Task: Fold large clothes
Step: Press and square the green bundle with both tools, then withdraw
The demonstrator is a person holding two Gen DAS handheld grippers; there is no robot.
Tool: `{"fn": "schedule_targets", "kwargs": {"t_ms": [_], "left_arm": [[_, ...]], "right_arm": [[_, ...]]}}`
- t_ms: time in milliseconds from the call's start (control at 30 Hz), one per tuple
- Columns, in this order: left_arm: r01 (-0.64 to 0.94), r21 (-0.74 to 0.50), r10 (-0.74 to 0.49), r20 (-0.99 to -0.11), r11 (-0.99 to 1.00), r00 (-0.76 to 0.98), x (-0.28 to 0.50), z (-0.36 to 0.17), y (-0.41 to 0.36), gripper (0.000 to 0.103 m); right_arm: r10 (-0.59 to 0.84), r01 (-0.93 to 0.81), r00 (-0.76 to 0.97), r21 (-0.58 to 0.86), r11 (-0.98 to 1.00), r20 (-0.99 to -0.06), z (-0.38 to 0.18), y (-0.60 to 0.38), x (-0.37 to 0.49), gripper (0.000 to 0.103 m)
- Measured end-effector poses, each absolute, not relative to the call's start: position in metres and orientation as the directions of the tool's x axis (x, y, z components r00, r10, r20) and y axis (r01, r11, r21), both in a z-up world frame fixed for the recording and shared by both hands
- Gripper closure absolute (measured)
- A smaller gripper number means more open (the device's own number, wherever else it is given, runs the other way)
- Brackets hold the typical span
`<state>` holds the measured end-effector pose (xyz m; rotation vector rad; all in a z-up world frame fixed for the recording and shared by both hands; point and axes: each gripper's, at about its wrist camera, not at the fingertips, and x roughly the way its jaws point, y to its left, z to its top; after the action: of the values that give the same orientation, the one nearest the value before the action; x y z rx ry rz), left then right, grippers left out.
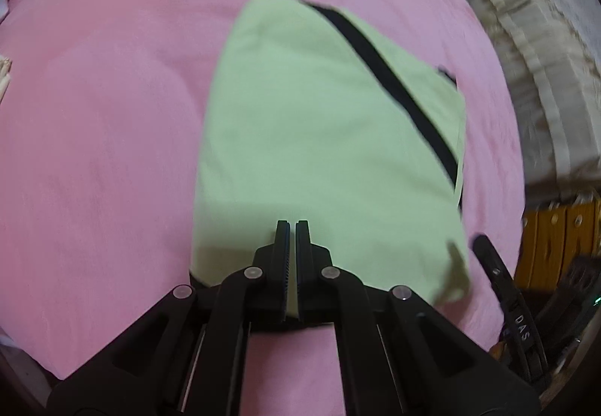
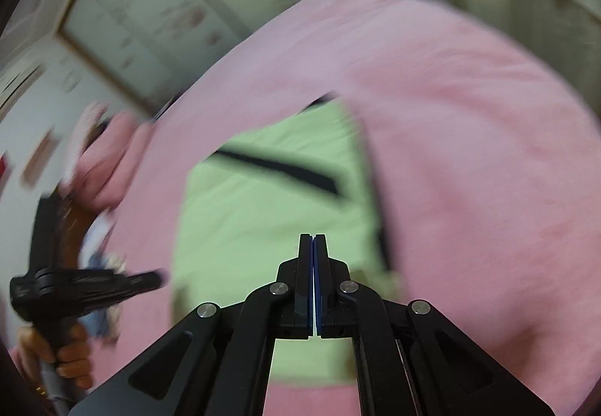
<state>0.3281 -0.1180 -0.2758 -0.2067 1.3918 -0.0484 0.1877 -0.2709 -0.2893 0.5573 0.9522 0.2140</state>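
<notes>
Pale green, the folded garment (image 1: 323, 138) with its black stripe (image 1: 383, 77) lies flat on the pink bedsheet (image 1: 105, 138). Left gripper (image 1: 292, 224) and right gripper (image 2: 313, 237) hover above it, fingers closed on nothing.

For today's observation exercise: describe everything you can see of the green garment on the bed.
The green garment is pale green, soft cloth, folded into a compact, roughly rectangular bundle. A black stripe runs slantwise across its top layer. It lies flat on the pink bedsheet. Nothing grips it; both grippers are above it, fingers closed and empty.
</notes>
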Motion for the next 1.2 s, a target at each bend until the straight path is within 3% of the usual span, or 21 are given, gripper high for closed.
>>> {"fn": "schedule_targets", "kwargs": {"t_ms": [167,267,367,533,733,900,1000,1067,1133,1167,1200], "left_arm": [[-0.104,-0.09,-0.081,-0.993,0.991,0.086,0.292,-0.309,-0.118,0.103],[-0.107,-0.108,-0.094,-0.987,0.988,0.13,0.283,-0.309,-0.113,0.103],[-0.065,-0.092,-0.082,-0.988,0.994,0.133,0.278,-0.314,-0.117,0.103],[-0.075,-0.066,-0.055,-0.99,0.995,0.133,0.275,-0.316,-0.121,0.102],[-0.075,-0.018,-0.01,-0.993,0.997,0.114,0.26,-0.289,-0.122,0.102],[0.061,0.037,0.029,-0.993,0.997,0.118,0.238,-0.248,-0.13,0.102],[0.062,0.037,0.028,-0.99,0.997,0.135,0.228,-0.22,-0.128,0.102],[0.05,0.012,0.005,-0.992,0.999,0.128,0.228,-0.213,-0.128,0.102],[0.072,0.002,-0.006,-0.994,0.997,0.106,0.225,-0.207,-0.131,0.099],[0.085,0.002,-0.007,-0.994,0.996,0.109,0.222,-0.205,-0.132,0.088],[0.089,-0.001,-0.011,-0.993,0.996,0.118,0.223,-0.199,-0.129,0.066]], "right_arm": [[0.499,-0.064,0.43,0.526,0.848,-0.753,-0.3,-0.199,0.189,0.103],[0.495,-0.056,0.394,0.517,0.854,-0.774,-0.316,-0.184,0.174,0.103],[0.43,-0.009,0.379,0.462,0.887,-0.819,-0.328,-0.184,0.16,0.103],[0.201,0.202,0.408,0.303,0.931,-0.89,-0.36,-0.225,0.155,0.103],[0.147,0.243,0.289,0.221,0.945,-0.946,-0.344,-0.236,0.144,0.103],[0.211,0.266,0.231,0.27,0.925,-0.95,-0.293,-0.235,0.132,0.099],[0.219,0.287,0.219,0.277,0.917,-0.951,-0.261,-0.232,0.127,0.087],[0.229,0.295,0.231,0.293,0.91,-0.945,-0.241,-0.229,0.124,0.06],[0.199,0.277,0.225,0.259,0.925,-0.954,-0.22,-0.225,0.119,0.04],[0.188,0.262,0.227,0.246,0.933,-0.956,-0.212,-0.222,0.118,0.035],[0.178,0.242,0.236,0.236,0.941,-0.955,-0.203,-0.219,0.116,0.034]]}}
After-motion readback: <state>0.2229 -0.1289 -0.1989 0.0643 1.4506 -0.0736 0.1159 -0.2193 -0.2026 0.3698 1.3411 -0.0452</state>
